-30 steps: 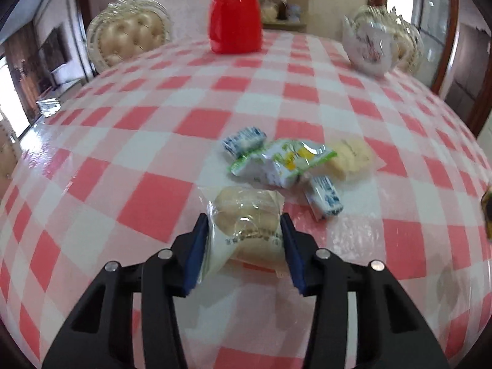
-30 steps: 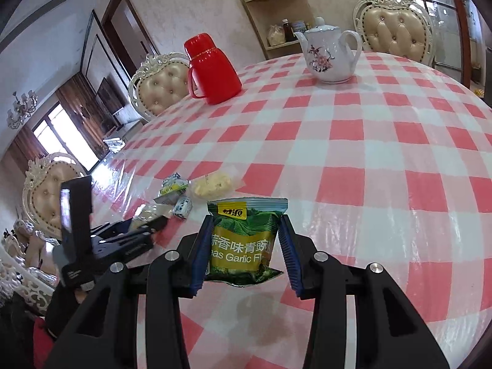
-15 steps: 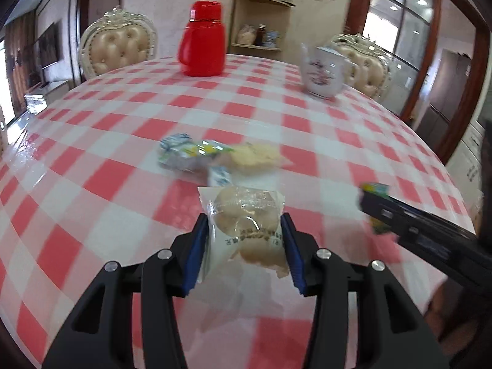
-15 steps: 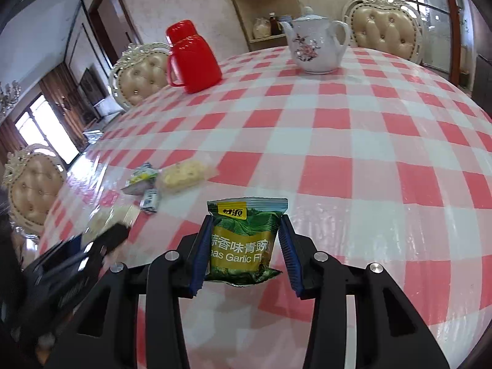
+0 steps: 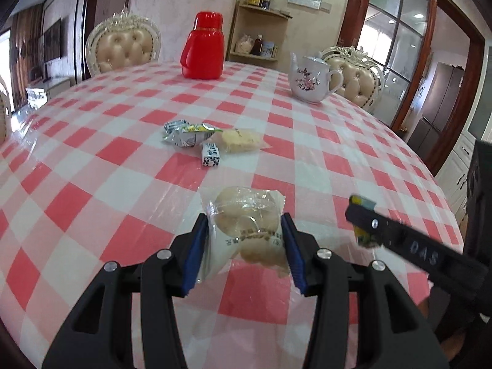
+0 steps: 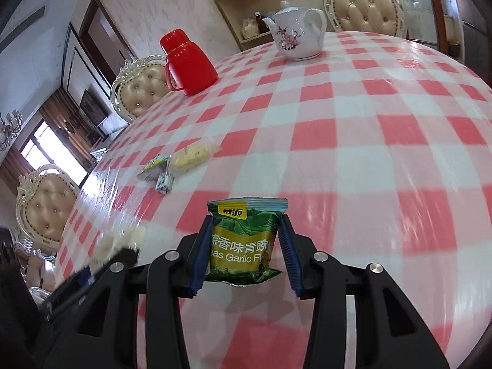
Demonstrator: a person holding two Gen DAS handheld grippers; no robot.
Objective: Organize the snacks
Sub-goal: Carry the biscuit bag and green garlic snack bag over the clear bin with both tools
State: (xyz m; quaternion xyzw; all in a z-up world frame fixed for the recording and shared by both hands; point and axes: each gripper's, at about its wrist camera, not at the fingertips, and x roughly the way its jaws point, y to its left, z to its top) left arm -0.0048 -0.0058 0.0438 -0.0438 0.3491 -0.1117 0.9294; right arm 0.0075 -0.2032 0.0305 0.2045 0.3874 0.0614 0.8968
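Left gripper (image 5: 244, 233) is clamped on a clear-wrapped pastry (image 5: 246, 224), held above the checkered tabletop (image 5: 92, 166). Right gripper (image 6: 246, 246) is pinching a green pea bag (image 6: 243, 243), also off the tabletop. The other snacks (image 5: 209, 141) sit bunched mid-tabletop, with the red jug (image 5: 203, 50) and teapot (image 5: 310, 81) behind.

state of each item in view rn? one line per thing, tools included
left tool: shut on clear pastry pack, held above table
right tool: shut on green pea packet, upright, off table
snack pile: loose on tablecloth, packets touching
red flask: upright, cap on
teapot: upright, lid on
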